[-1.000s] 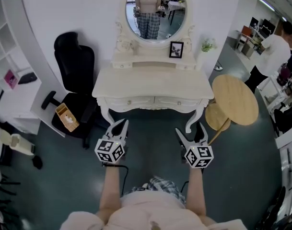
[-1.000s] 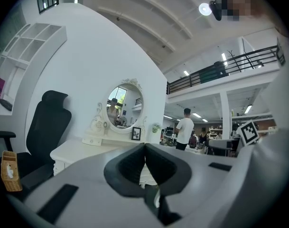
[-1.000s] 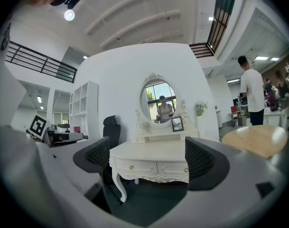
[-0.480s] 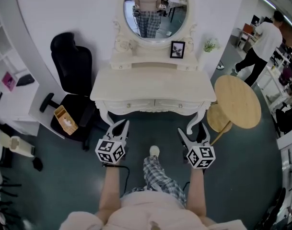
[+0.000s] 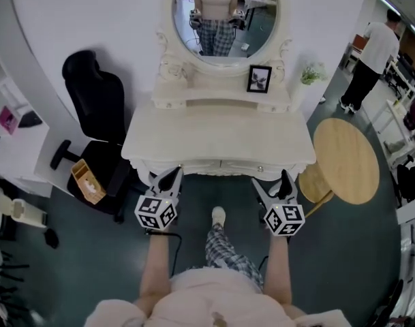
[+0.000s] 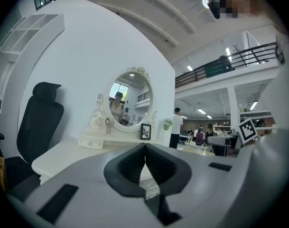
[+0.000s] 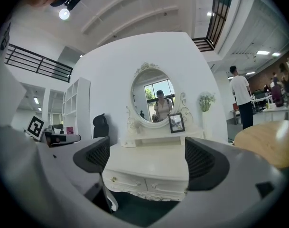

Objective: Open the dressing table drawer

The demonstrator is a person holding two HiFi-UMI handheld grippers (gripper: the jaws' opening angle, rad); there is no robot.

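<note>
The white dressing table (image 5: 217,131) stands straight ahead against the wall, with an oval mirror (image 5: 224,12) on top. Two shut drawers run along its front edge, the left drawer (image 5: 190,163) and the right drawer (image 5: 258,167). In the right gripper view the left drawer (image 7: 125,181) shows small knobs. My left gripper (image 5: 169,176) is just below the left drawer front, jaws shut with nothing held (image 6: 145,148). My right gripper (image 5: 270,180) hangs below the right drawer, open and empty (image 7: 146,158). Neither gripper touches the table.
A black office chair (image 5: 91,114) and a small box (image 5: 86,180) stand left of the table. A round wooden table (image 5: 345,159) stands at the right. A photo frame (image 5: 259,78) and a plant (image 5: 313,72) sit on the upper shelf. A person (image 5: 371,53) walks at the far right.
I have stepped closer to the table, one foot now forward between the grippers. Both grippers have come up to the drawer fronts. The person at the right has walked on.
</note>
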